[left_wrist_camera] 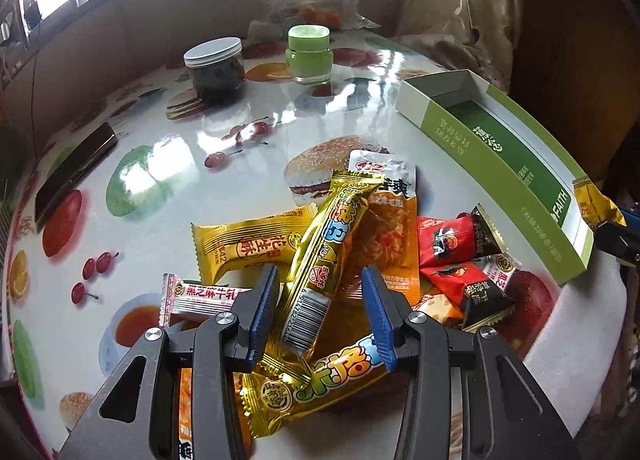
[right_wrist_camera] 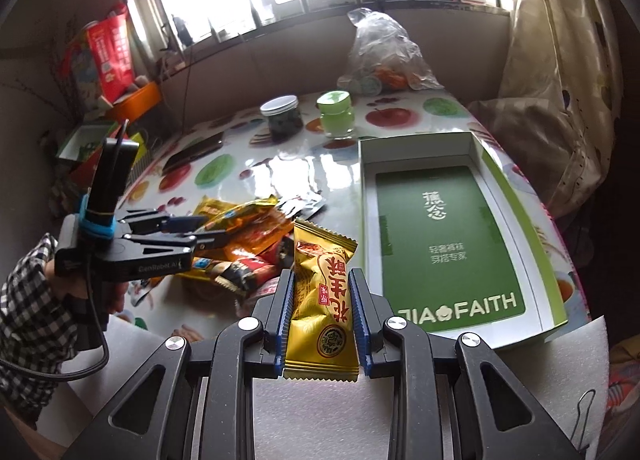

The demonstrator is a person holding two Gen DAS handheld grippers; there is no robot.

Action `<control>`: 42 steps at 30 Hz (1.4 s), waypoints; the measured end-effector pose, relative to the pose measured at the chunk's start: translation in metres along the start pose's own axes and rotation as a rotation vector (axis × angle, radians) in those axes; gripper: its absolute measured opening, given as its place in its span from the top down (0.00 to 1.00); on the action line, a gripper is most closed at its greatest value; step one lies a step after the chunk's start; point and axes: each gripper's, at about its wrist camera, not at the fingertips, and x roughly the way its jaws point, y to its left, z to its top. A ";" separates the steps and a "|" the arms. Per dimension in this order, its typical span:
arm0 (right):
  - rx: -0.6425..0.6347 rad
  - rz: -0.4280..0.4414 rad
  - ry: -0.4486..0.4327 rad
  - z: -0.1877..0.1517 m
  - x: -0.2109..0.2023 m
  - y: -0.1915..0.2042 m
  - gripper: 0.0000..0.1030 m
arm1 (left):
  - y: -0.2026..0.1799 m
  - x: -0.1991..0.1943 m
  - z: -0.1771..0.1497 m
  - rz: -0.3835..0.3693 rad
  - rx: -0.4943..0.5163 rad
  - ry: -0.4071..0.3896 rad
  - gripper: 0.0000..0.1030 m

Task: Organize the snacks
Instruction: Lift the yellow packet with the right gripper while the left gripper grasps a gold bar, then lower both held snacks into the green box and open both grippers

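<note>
Left wrist view: left gripper jaws apart over the snack pile, long gold foil stick pack lying between the blue pads, neither pad pressing it; pink-white sesame candy wrapper at left, red-black wrapped sweets at right, all on glossy fruit-print tablecloth. Right wrist view: right gripper clamped narrow on gold peanut-crisp packet, just left of open green-lined cardboard box, box empty
</note>
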 end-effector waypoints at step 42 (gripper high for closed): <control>0.117 -0.166 0.006 0.017 0.014 -0.079 0.76 | -0.139 -0.011 0.080 -0.225 0.068 -0.072 0.76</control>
